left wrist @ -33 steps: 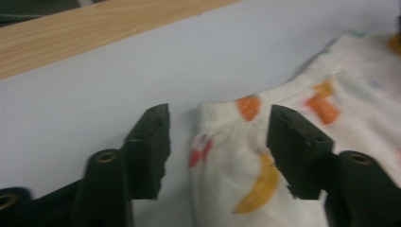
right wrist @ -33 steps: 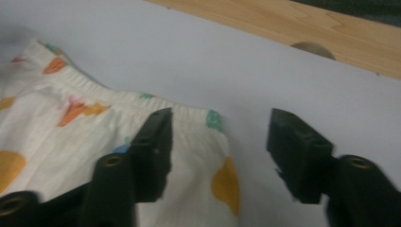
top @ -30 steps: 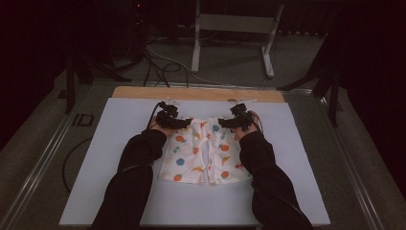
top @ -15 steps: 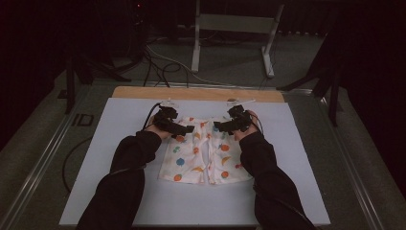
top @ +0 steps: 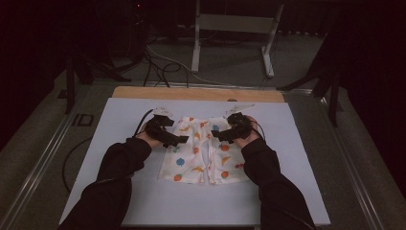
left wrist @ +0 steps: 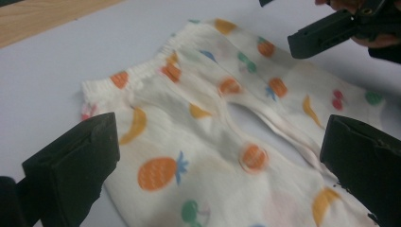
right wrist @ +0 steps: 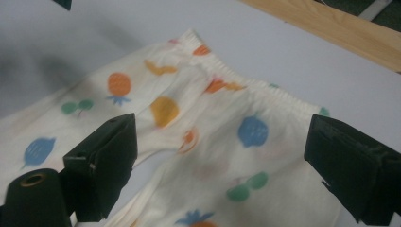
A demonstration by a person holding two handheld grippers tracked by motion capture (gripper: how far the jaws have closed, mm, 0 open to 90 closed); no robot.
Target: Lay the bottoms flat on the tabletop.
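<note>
**Both grippers wide open above the fruit-print shorts**

A small pair of cream shorts (top: 201, 151) printed with pineapples, bananas and cherries lies flat on the white table mat (top: 119, 191), its elastic waistband toward the far wooden edge (top: 196, 93) and its two legs pointing toward the person. The left gripper (top: 178, 140) hangs over the shorts' left side near the waistband; its jaws have just been opening and now stand wide, nothing clamped between them (in the left gripper view the fabric lies below and between them, untouched). The right gripper (top: 218, 135) hangs over the right side at about the same level, jaws likewise just opened and spread wide, the fabric lying loose beneath. Dark sleeves (top: 268, 182) reach in from the near edge on both sides of the shorts.
</note>
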